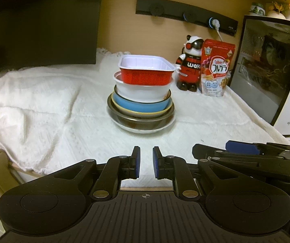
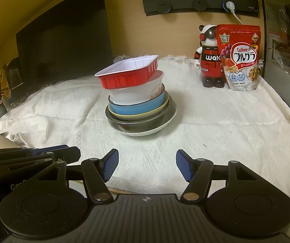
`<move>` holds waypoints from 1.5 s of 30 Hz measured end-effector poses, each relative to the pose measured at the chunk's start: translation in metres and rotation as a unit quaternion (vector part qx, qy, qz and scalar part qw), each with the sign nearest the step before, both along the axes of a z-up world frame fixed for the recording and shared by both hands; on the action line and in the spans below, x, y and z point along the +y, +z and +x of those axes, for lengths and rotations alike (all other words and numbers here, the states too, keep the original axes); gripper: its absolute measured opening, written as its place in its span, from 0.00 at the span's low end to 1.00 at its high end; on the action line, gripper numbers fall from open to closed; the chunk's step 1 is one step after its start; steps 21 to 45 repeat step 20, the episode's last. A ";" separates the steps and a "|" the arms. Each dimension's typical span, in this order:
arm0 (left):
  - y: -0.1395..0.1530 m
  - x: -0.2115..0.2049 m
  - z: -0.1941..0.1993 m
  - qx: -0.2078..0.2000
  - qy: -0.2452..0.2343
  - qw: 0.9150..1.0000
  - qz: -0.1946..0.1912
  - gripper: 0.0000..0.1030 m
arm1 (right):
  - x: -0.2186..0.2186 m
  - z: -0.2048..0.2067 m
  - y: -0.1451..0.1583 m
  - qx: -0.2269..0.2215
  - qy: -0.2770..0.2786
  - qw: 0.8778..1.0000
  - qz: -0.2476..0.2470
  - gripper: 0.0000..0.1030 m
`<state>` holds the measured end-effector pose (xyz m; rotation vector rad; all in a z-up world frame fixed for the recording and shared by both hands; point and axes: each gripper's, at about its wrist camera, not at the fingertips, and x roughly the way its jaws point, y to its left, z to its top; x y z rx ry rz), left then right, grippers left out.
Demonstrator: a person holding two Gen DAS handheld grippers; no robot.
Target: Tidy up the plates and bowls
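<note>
- The stack (image 1: 141, 96) stands mid-table on the white cloth (image 1: 43, 105), well beyond both tools and to the left of the panda figure (image 1: 189, 64) and the red cereal bag (image 1: 216, 68) at the far right.
- From the bottom up: a shallow white plate (image 1: 142, 129), a dark metal bowl (image 1: 140, 119), a yellow-rimmed dish, a blue bowl (image 1: 140, 105), a white bowl (image 1: 142, 90) and, on top, a red rectangular tray (image 1: 147, 70) with a pale lining.
- The tray sits askew — in the right wrist view (image 2: 128, 74) it tilts and overhangs the white bowl's rim toward the left, so I judge it the least settled piece.
- Handling, as I judge it: the tray and white bowl look like thin disposable ware, light and easily crushed, so a gentle pinch on the rim would suit. The blue bowl and plate look like glazed ware, heavier, slippery and breakable; the metal bowl looks stiff and smooth.
- The best hold for any of them seems the exposed rim edge, lifting from the top down — pulling a lower piece could topple the rest.
- The left gripper (image 1: 145, 163) has its pads nearly together with only a narrow gap, holding nothing.
- The right gripper (image 2: 147, 167) stands spread, empty, aimed at the stack across bare cloth.
</note>
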<state>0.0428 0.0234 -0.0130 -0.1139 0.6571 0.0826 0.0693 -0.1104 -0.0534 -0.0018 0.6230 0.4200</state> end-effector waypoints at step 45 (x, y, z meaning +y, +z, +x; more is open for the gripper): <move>-0.007 0.014 0.004 0.009 0.013 1.000 -0.020 0.15 | 0.015 0.009 -0.005 0.010 0.005 1.000 -0.013 0.62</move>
